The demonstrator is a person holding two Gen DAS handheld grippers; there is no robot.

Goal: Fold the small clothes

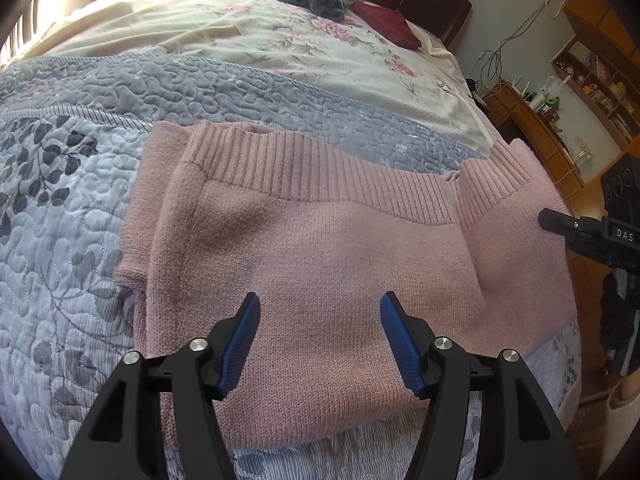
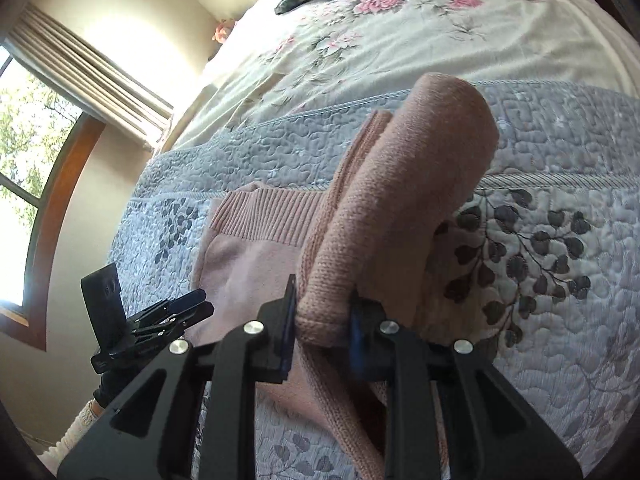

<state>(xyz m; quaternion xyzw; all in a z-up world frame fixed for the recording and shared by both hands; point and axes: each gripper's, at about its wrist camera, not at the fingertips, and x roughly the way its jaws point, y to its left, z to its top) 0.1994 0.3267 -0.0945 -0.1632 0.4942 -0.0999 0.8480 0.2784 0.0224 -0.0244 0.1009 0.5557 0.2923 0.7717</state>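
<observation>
Pink knit sweater [image 1: 320, 256]: soft, limp. Right gripper [image 2: 323, 312] jaws clamp its sleeve; left gripper [image 1: 320, 340] jaws open. Grip ribbed hem.

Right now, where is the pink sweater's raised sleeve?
In the right wrist view, the sleeve is clamped in the right tongs, lifted over the quilt, right of the ribbed hem.
</observation>
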